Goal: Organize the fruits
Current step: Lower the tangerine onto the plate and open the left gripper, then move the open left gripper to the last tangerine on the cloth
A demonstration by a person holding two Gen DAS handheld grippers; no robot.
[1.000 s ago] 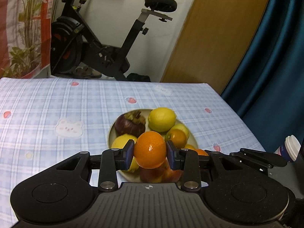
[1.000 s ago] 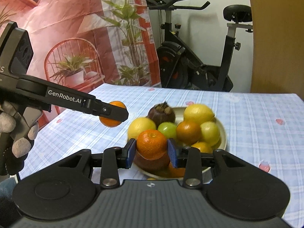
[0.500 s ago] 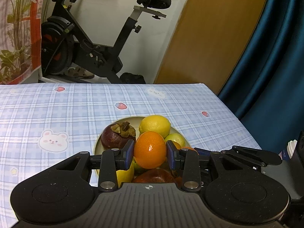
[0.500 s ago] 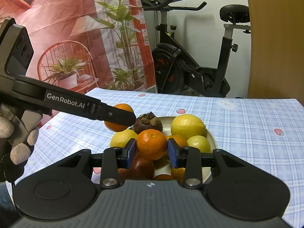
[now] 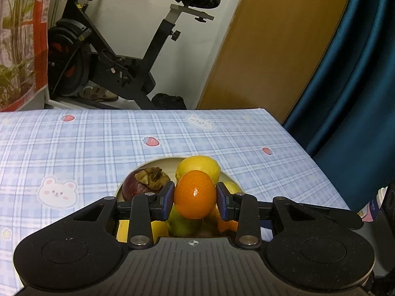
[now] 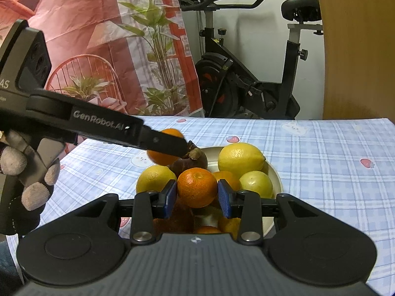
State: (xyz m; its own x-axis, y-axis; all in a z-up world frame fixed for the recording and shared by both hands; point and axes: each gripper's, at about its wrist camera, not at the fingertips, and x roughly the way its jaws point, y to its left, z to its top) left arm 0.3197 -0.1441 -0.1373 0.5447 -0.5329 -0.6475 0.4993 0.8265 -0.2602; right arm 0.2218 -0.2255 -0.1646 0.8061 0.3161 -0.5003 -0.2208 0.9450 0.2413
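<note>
Left gripper (image 5: 195,198) clamped on orange (image 5: 194,193); right gripper (image 6: 197,194) clamped on mandarin (image 6: 197,190), lemon (image 6: 240,160) at one o'clock. Probably light, firm, smooth-skinned; best pinched across widest girth.

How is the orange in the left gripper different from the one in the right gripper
The left gripper holds a smooth, glossy orange that looks slightly egg-shaped. The right gripper holds a rounder, dimpled mandarin showing a stem dimple on top. Both are orange, clamped between blue pads above the fruit plate.
</note>
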